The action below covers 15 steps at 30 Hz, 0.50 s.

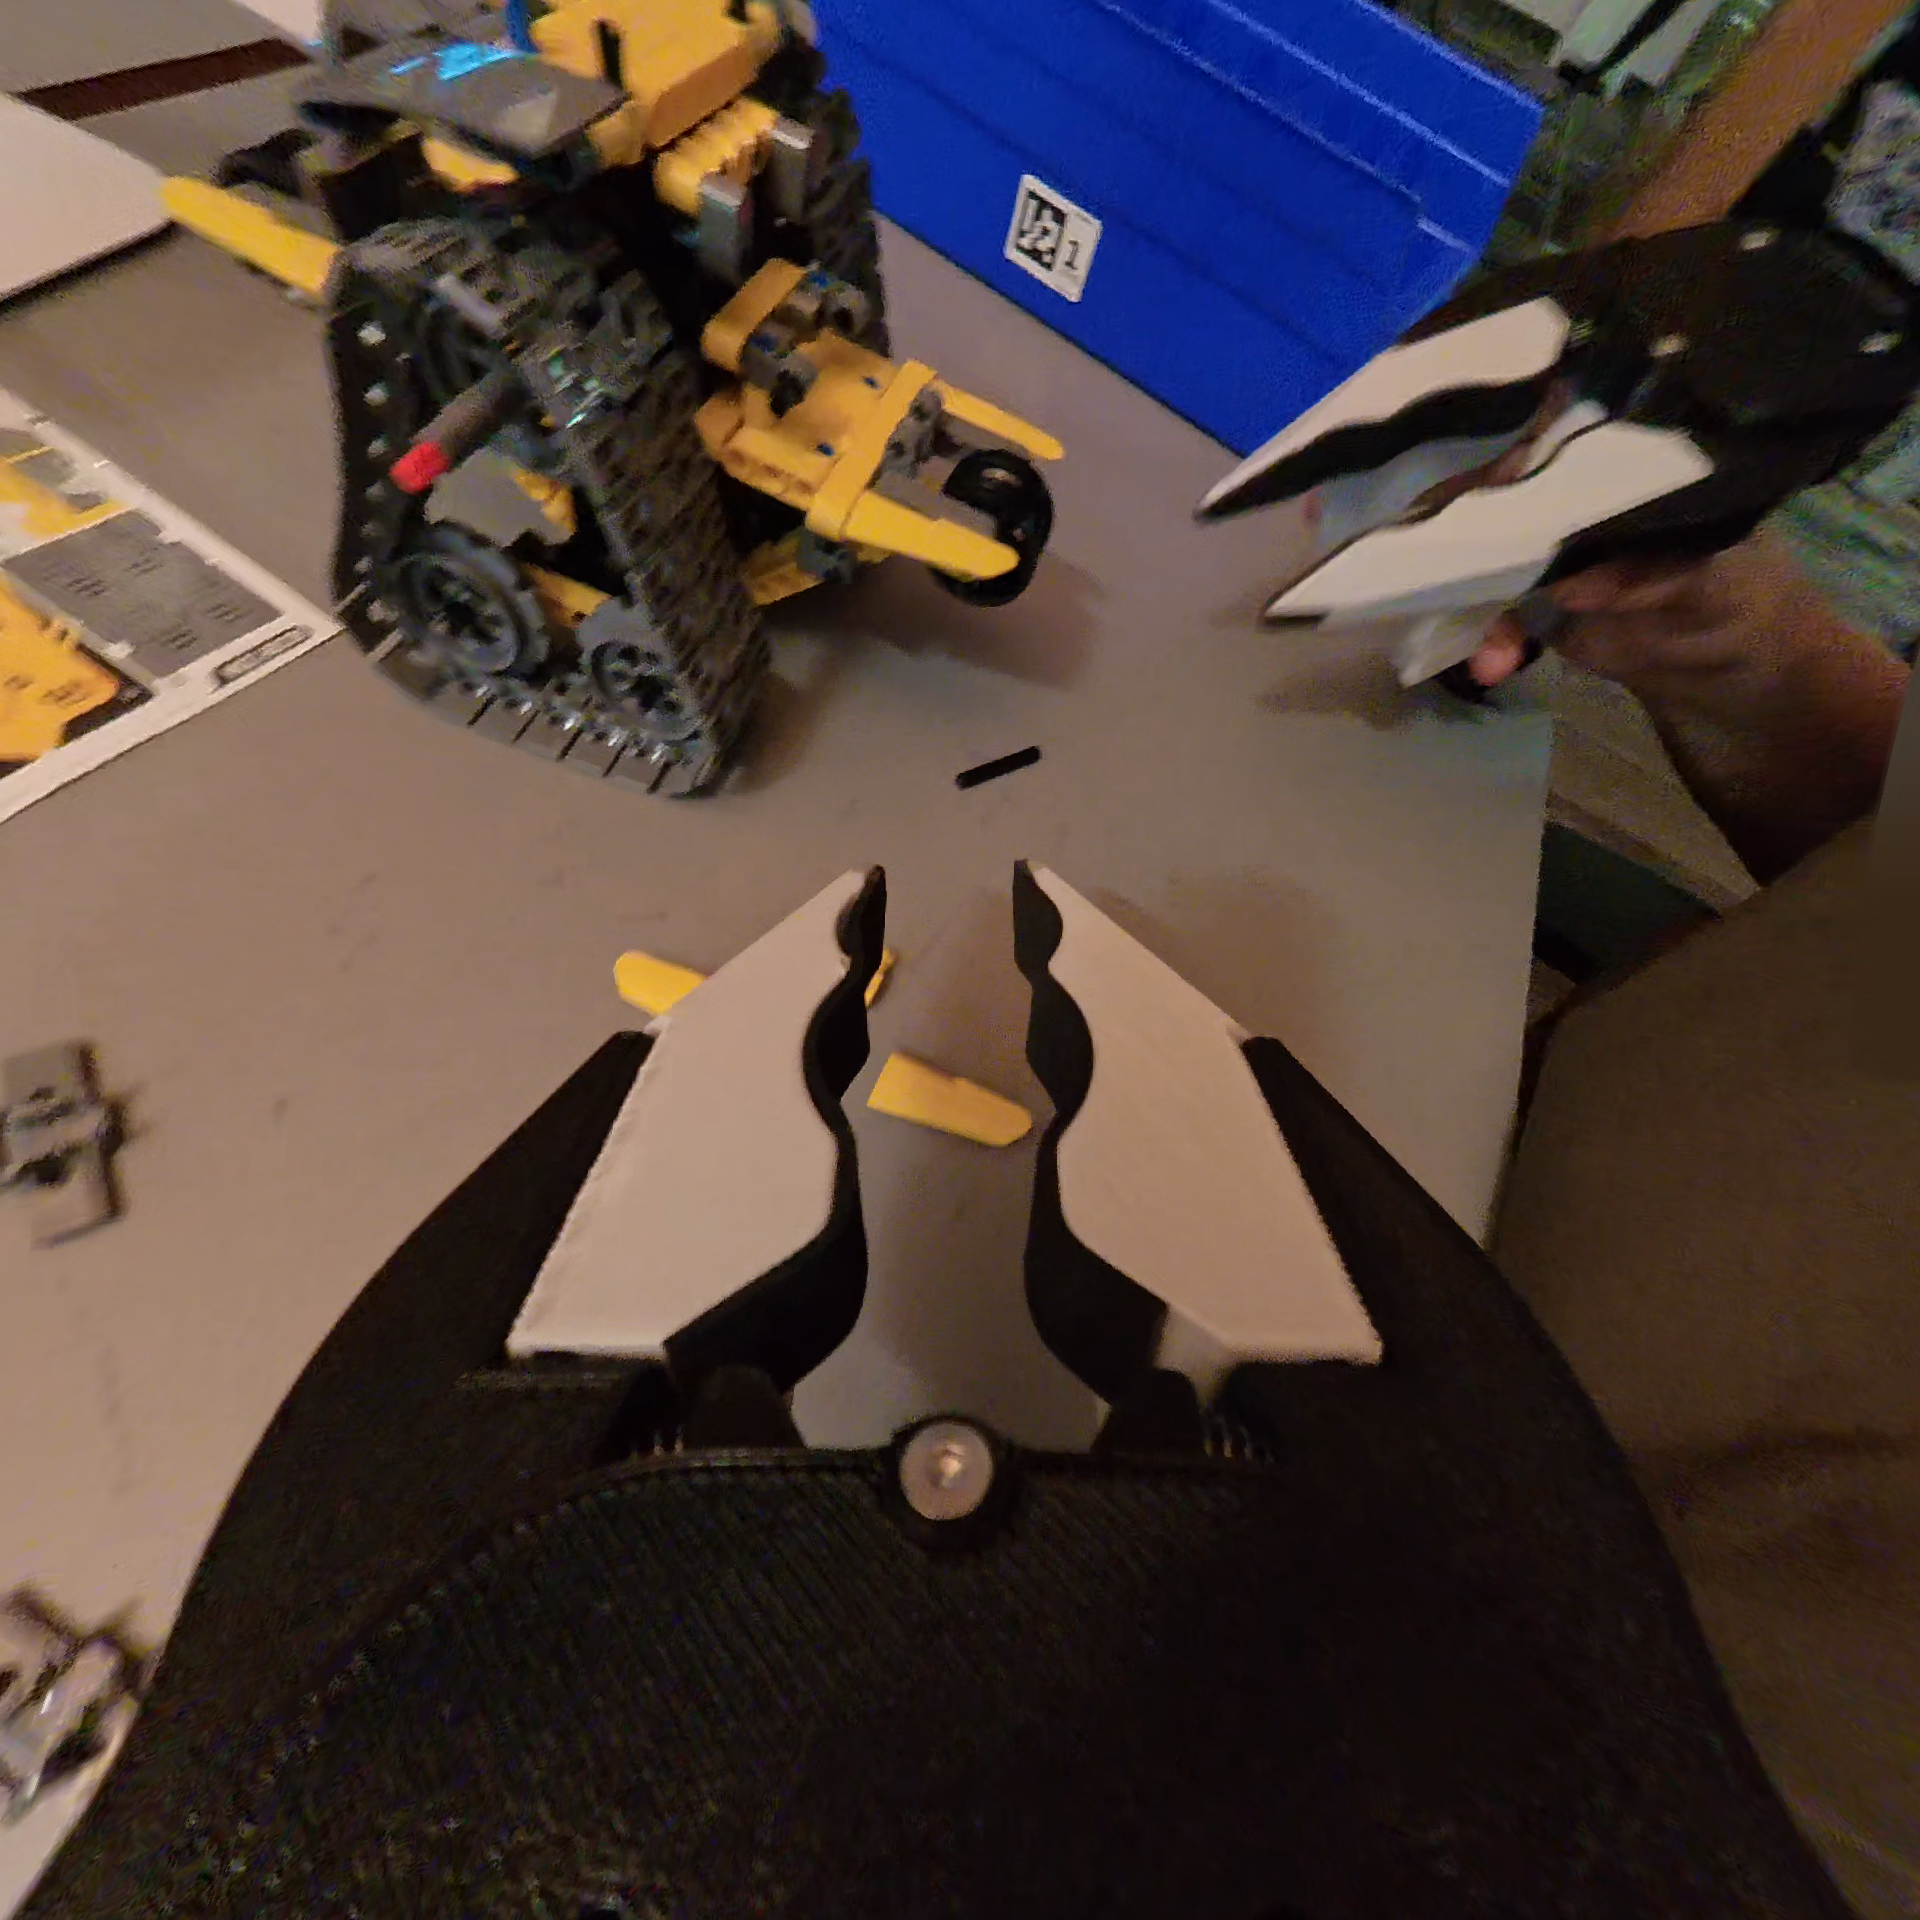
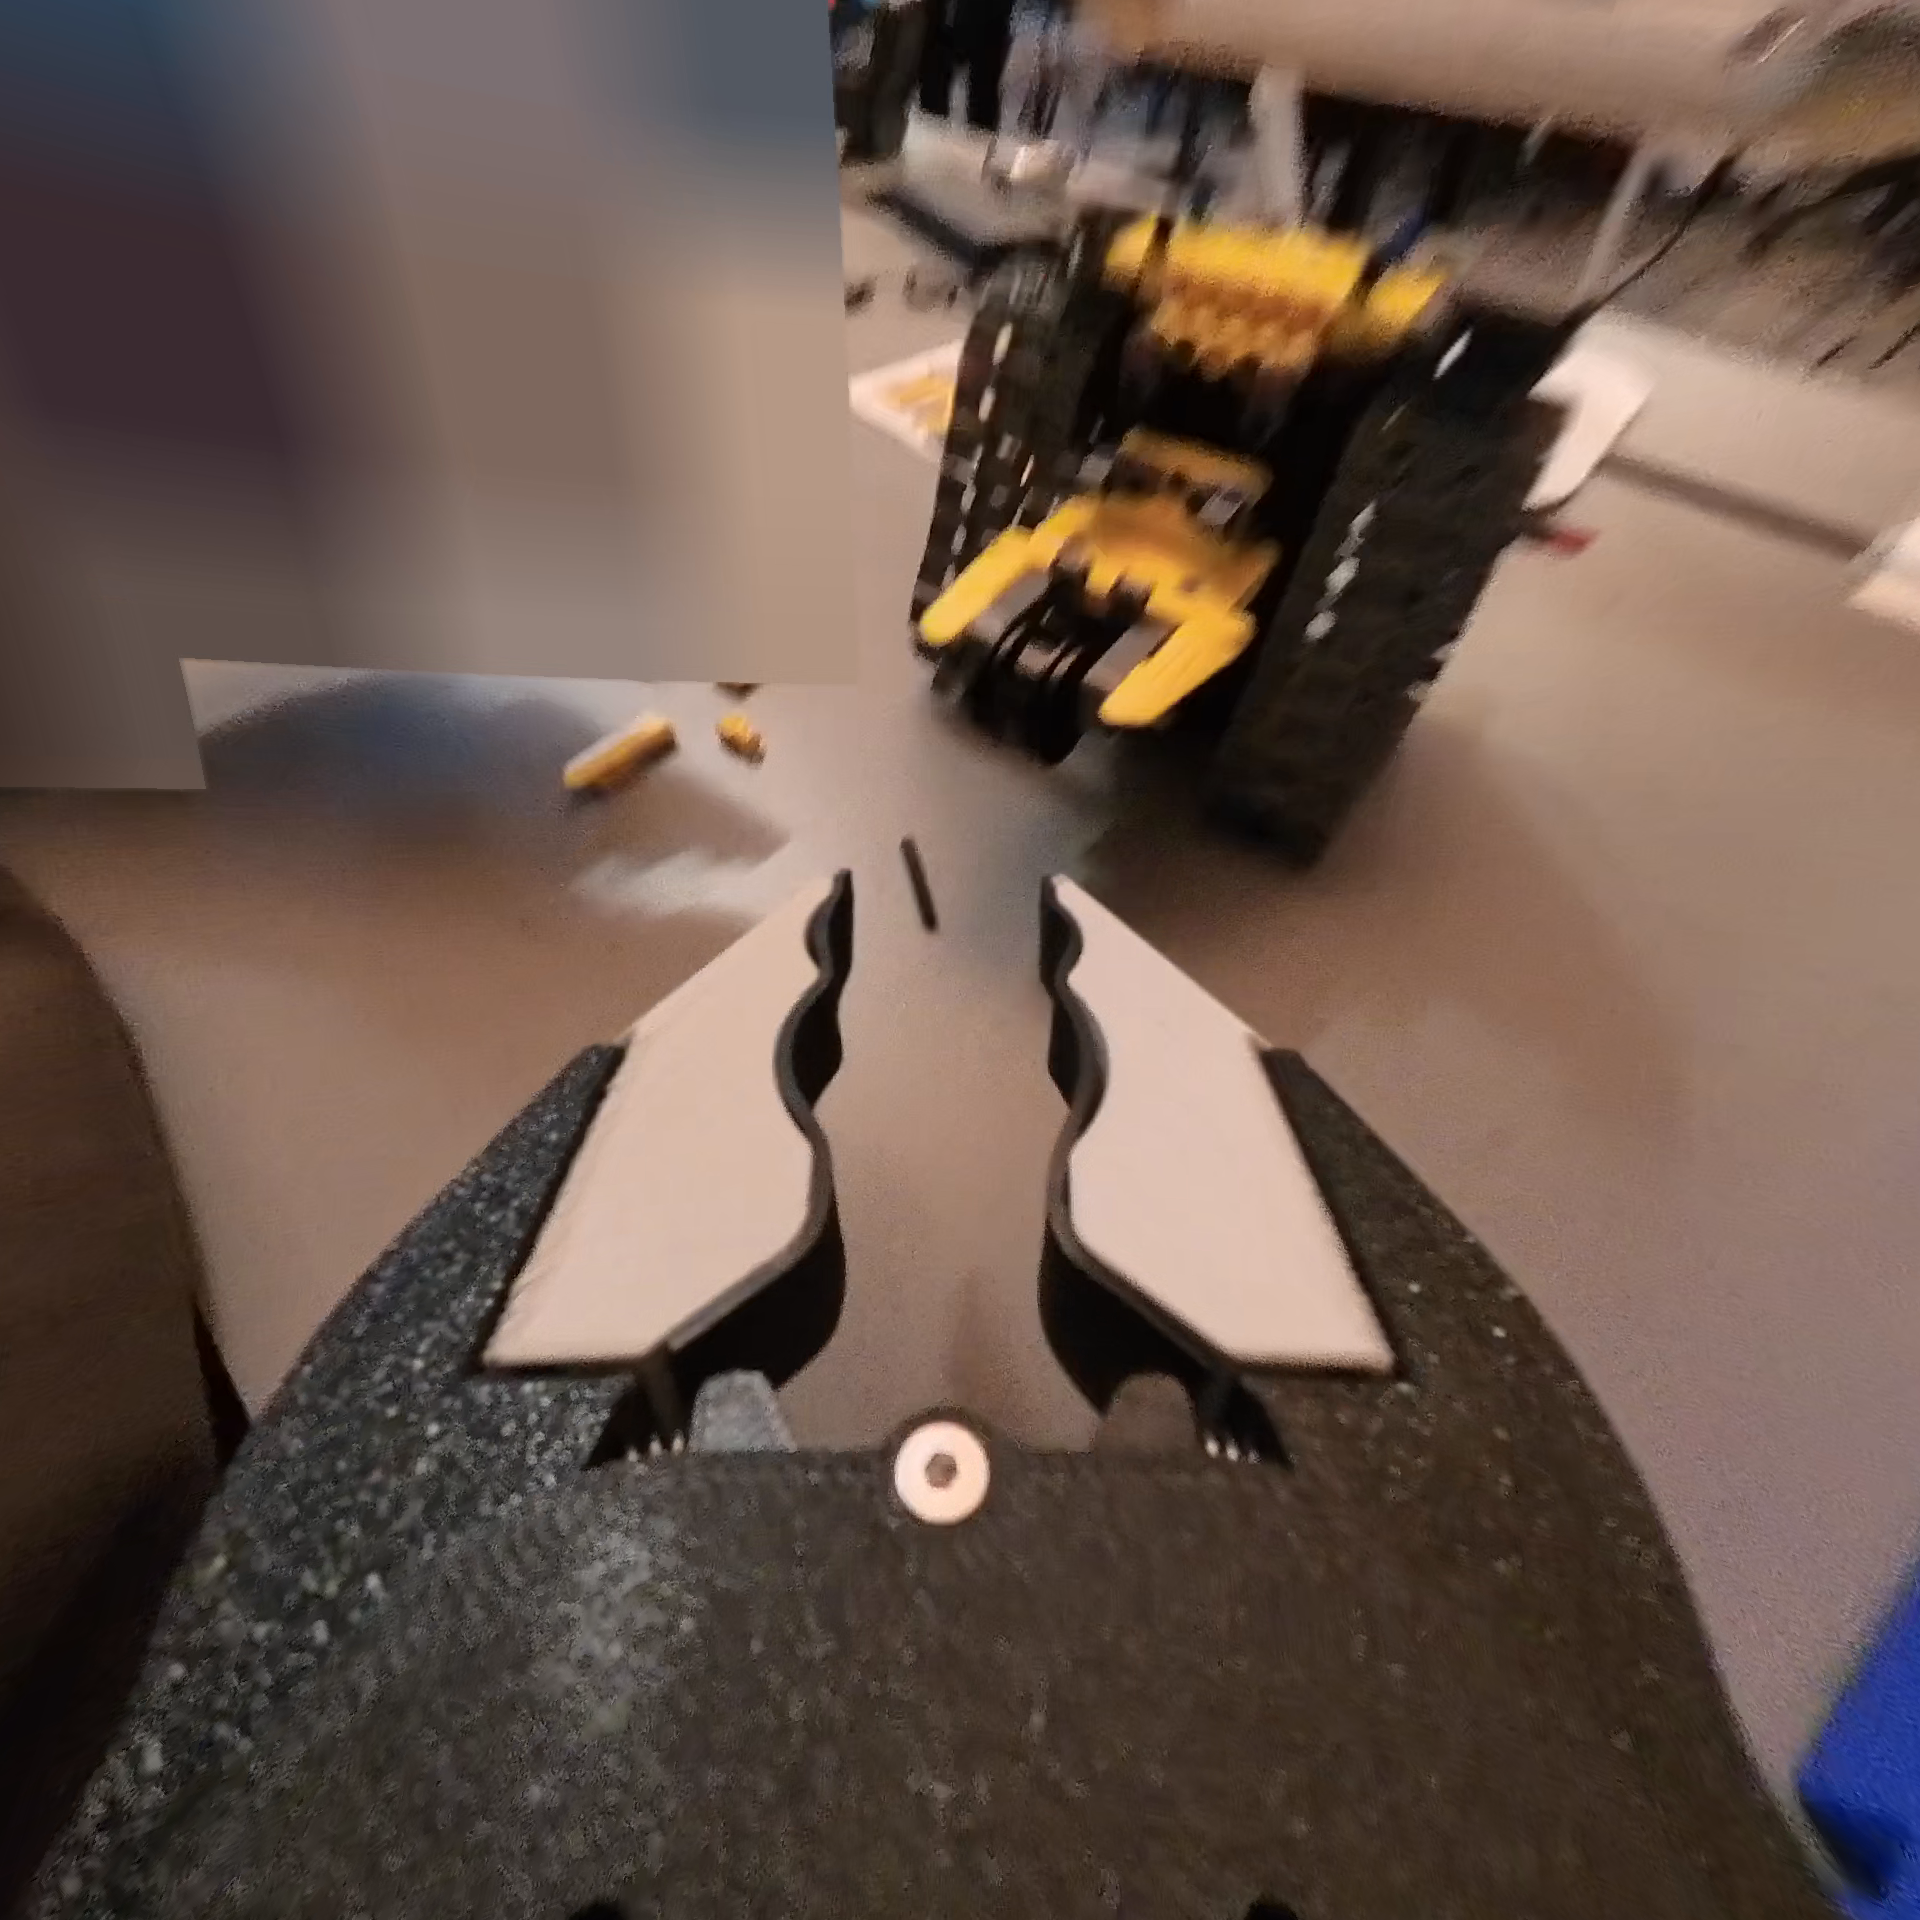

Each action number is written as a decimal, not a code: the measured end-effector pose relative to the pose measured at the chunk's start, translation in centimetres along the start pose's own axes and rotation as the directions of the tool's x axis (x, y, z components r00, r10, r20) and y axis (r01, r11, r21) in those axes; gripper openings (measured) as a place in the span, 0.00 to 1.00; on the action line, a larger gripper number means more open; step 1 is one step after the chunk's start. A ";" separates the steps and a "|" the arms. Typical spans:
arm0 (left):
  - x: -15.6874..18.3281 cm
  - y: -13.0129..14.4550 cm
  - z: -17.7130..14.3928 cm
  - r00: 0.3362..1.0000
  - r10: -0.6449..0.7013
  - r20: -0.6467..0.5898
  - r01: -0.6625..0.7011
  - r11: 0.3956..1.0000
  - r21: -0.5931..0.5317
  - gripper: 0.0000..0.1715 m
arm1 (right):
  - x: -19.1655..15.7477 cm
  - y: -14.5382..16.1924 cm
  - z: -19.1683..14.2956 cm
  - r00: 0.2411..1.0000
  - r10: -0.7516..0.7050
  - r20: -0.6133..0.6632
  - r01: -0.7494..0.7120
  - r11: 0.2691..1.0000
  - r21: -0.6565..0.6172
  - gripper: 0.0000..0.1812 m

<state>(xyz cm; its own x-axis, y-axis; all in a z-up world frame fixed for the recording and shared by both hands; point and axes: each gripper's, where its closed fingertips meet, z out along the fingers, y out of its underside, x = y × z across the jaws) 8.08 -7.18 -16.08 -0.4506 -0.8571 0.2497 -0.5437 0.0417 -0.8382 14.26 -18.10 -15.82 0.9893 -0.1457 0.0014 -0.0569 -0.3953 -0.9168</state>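
A yellow and black tracked brick-built vehicle stands on the grey table; it also shows blurred in the right wrist view. A small black pin lies on the table just ahead of my left gripper, which is open and empty. Two yellow pieces lie under and between its fingers. My right gripper is open and empty, with the black pin lying just beyond its tips. The right gripper also shows in the left wrist view, held by a hand.
A blue bin with a white tag stands at the back right. A printed instruction sheet lies at the left. Grey loose parts lie at the left edge. The table's edge is at the right. Small yellow pieces lie left of the vehicle. There is about 12 cm between the tips of the two grippers. From the right gripper's tips to the small black pin is close to 8 cm. Seen from the right wrist view as well.
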 end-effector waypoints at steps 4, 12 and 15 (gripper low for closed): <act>0.9 -0.7 1.4 0.997 0.080 -0.006 -0.080 0.996 -0.046 0.14 | -0.6 2.5 3.3 0.996 -0.058 0.061 0.067 0.985 -0.159 0.15; -2.9 0.4 0.0 0.979 0.156 0.128 -0.142 0.983 -0.117 0.25 | -0.7 3.9 6.3 0.989 -0.087 0.121 0.120 0.945 -0.304 0.13; -5.3 1.0 -0.5 0.971 0.187 0.149 -0.167 0.977 -0.133 0.29 | -0.7 4.3 6.6 0.989 -0.077 0.127 0.116 0.936 -0.332 0.13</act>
<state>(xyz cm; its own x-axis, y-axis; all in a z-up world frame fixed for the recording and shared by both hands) 9.58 -2.36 -18.03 -0.4333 -0.9011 0.0136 -0.5497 0.2523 -0.7963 14.21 -13.76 -22.43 0.9998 0.0018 0.0213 0.0167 -0.6882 -0.7253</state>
